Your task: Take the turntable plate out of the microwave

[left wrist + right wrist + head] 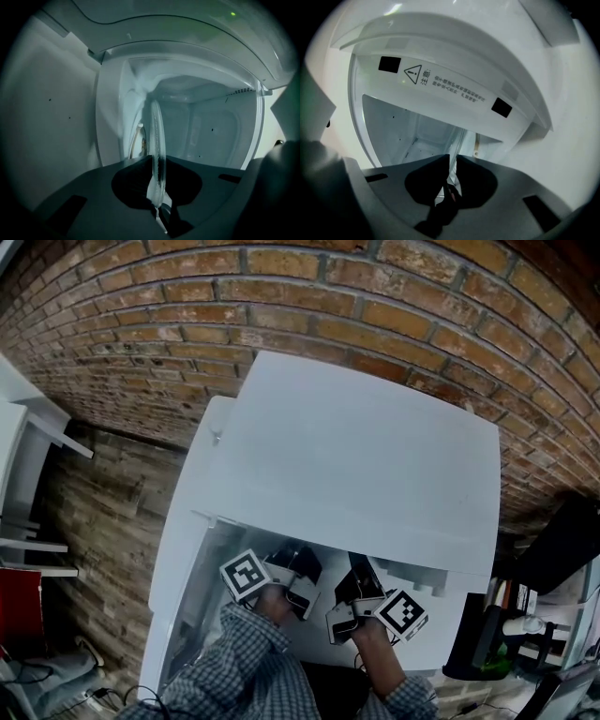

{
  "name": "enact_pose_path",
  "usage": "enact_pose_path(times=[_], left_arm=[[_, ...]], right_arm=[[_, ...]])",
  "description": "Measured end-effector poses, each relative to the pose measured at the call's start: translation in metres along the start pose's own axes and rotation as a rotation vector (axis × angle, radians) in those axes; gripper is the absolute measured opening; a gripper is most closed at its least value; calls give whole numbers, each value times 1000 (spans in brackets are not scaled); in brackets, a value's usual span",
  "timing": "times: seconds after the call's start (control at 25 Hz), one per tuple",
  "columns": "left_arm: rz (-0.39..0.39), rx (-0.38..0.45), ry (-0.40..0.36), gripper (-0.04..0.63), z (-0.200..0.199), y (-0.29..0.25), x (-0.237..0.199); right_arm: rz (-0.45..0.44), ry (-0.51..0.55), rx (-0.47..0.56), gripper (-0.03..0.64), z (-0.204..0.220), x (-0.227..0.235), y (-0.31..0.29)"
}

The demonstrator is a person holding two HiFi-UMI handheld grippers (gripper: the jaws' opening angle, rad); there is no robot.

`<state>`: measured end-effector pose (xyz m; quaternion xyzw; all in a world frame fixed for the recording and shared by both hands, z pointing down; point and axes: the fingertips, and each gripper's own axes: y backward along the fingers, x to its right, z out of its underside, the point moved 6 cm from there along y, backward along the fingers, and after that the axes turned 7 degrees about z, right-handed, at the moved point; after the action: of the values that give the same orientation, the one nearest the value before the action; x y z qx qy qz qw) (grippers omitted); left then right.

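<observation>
The glass turntable plate [156,131] shows edge-on in the left gripper view, inside the white microwave [356,456]. Its rim runs down between the jaws of my left gripper [158,161], which are closed on it. In the right gripper view, a thin strip of the plate [457,145] also sits in the narrow gap of my right gripper [452,161], pinched there. From the head view, both the left gripper [302,576] and the right gripper [361,582] reach side by side into the microwave's opening; the plate itself is hidden under the top panel.
The microwave door [183,559] hangs open at the left. A brick wall [281,296] stands behind. A white shelf [28,427] is at far left, and dark objects and a bottle [525,624] are at the right. A warning label [440,82] sits on the upper frame.
</observation>
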<state>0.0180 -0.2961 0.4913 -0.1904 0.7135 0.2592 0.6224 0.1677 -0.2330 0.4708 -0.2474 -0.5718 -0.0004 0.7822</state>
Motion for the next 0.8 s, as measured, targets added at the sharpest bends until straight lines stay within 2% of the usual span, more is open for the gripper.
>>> enact_pose_path(times=[0.12, 0.2, 0.6, 0.8], left_arm=[[10, -5, 17, 35, 4, 5, -1], [11, -2, 21, 35, 5, 8, -2], [39, -63, 7, 38, 6, 26, 13], [53, -73, 45, 41, 16, 43, 21]], right_arm=[[-36, -5, -6, 38, 4, -1, 6], [-66, -14, -22, 134, 5, -1, 9], [-124, -53, -12, 141, -5, 12, 10], [-124, -63, 18, 141, -9, 14, 3]])
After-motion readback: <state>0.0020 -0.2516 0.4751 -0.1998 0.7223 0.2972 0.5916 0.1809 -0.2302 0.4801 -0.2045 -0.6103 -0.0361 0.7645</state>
